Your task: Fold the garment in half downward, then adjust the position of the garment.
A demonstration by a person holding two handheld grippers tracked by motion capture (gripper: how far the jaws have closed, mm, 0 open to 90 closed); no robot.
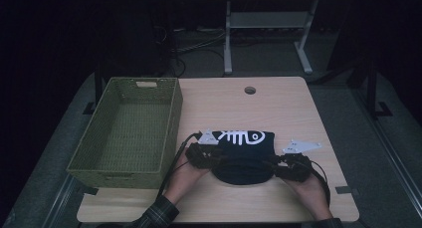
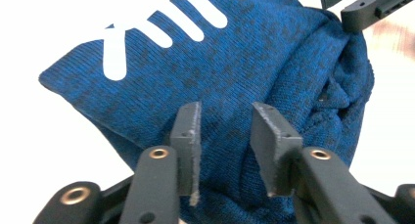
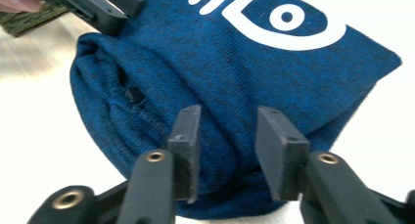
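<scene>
A dark blue knit beanie with a white fish-skeleton print lies near the front middle of the wooden table. My left gripper sits at the beanie's left side and my right gripper at its right side, each held by a hand. In the left gripper view the jaws stand open with the blue knit just beyond them. In the right gripper view the jaws are open too, over the beanie's rolled edge.
A green woven basket stands on the table's left part, its inside bare. A round cable hole marks the far middle of the tabletop. Another table's white legs stand behind on the dark floor.
</scene>
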